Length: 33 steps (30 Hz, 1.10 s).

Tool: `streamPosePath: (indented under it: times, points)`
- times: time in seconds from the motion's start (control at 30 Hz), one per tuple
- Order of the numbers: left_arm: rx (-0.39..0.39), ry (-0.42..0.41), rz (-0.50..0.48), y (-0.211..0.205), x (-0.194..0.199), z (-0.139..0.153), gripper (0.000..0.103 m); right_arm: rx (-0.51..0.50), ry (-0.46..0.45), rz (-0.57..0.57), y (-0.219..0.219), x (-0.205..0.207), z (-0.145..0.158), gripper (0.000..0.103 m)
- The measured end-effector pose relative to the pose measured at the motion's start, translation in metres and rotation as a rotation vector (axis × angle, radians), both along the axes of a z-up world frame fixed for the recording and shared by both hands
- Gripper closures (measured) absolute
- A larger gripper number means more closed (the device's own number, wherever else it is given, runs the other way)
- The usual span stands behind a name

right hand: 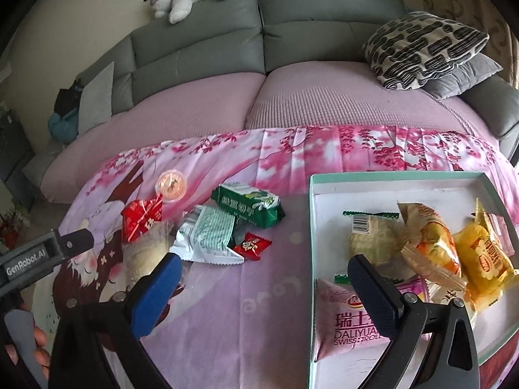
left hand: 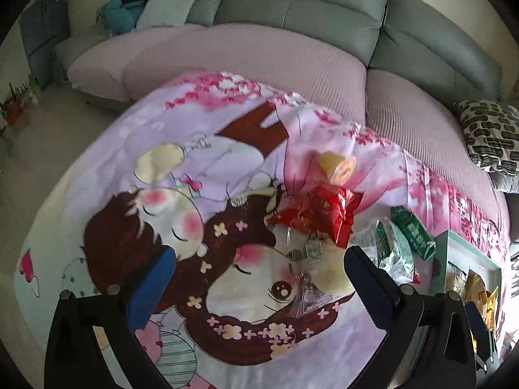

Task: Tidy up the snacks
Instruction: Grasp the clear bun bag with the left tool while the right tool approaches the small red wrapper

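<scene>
Left gripper [left hand: 256, 278]: we see its jaws spread wide, holding nothing, above a clear-wrapped pastry [left hand: 324, 270] on the cartoon-print cloth [left hand: 107, 175]
Right gripper [right hand: 262, 278]: jaws wide apart, straddling the near-left edge of the box [right hand: 399, 177]
Loose snacks: red packet [right hand: 142, 217], green packets [right hand: 248, 206], beside the box
Boxed snacks: Swiss roll pack [right hand: 343, 321], yellow packs [right hand: 483, 259]

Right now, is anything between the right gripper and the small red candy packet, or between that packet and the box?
Nothing visible blocks either leg. The right gripper is open and empty, and the small red candy packet lies just ahead, touching the striped silver-green packet. Only bare cloth separates it from the box.
</scene>
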<state>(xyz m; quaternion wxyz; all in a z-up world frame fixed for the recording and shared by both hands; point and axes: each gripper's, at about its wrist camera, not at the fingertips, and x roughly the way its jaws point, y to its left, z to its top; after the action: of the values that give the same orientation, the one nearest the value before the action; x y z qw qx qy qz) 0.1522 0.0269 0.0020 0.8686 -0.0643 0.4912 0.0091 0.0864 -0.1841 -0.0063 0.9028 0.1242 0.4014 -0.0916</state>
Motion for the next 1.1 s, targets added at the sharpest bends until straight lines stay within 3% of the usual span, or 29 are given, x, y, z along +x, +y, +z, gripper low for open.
streamPosePath:
  times: [0.27,0.43,0.57,0.77,0.9,1.1]
  points:
    - [-0.089,0.038,-0.082,-0.020,0.008,-0.016,0.000,0.020,0.027,0.022,0.004,0.003,-0.012,0.000]
    - [-0.182,-0.003,-0.089,-0.031,0.013,-0.019,0.000,0.006,0.031,0.039,0.008,0.006,-0.018,0.000]
    - [-0.155,0.009,-0.116,-0.040,0.016,-0.025,0.000,0.023,0.025,0.047,0.007,0.008,-0.022,0.000]
    - [-0.172,0.115,-0.097,-0.038,0.026,-0.048,0.000,0.000,0.018,0.072,0.013,0.015,-0.027,0.001]
    - [-0.189,0.131,-0.063,-0.031,0.027,-0.053,0.000,-0.031,0.015,0.062,0.013,0.017,-0.028,0.007]
    - [-0.179,0.130,-0.033,-0.026,0.026,-0.052,0.001,-0.031,-0.011,0.024,0.003,0.015,-0.023,0.028]
